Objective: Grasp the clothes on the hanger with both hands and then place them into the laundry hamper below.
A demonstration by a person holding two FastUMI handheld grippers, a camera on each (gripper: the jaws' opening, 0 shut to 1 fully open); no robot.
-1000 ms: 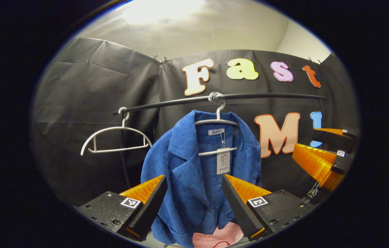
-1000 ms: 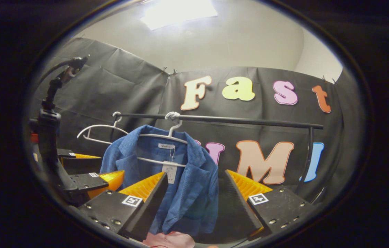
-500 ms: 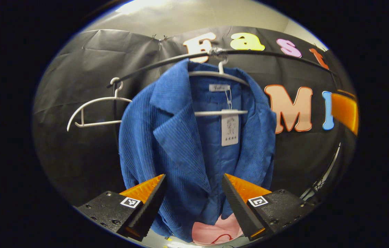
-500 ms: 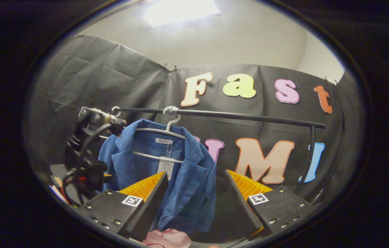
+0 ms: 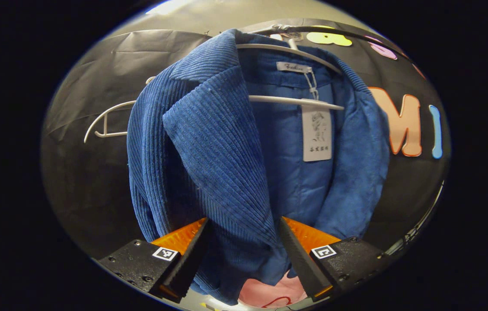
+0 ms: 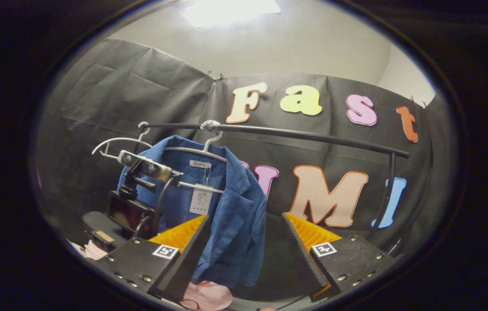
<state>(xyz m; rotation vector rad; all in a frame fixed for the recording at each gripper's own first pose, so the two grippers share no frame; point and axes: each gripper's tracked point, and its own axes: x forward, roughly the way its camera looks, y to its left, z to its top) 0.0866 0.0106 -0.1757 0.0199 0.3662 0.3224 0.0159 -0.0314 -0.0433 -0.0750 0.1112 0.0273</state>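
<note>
The blue corduroy jacket [image 5: 226, 147] hangs open-fronted on a white hanger [image 5: 295, 100], whose hook sits on the black rail [image 6: 295, 134]; a paper tag [image 5: 316, 136] dangles inside the collar. In the left gripper view the left gripper [image 5: 243, 246] is close in on the jacket's front panel, its fingers apart with the lapel's lower edge lying between them; whether either finger touches the cloth is hard to tell. In the right gripper view the right gripper [image 6: 244, 246] sits farther off, fingers apart, with the jacket's other front edge [image 6: 239, 224] seen beyond the gap.

Judging by this, the task is at its start: nothing is grasped, the jacket is on its hanger, and both grasps, the lift off and the drop below are left to do.

An empty white hanger [image 5: 105, 125] hangs beside the jacket on the same rail. Something pink [image 5: 269, 293] shows under the hem, cut off at the edge; it may belong to the hamper, but that cannot be made out. The jacket's sleeves and back are hidden.
</note>
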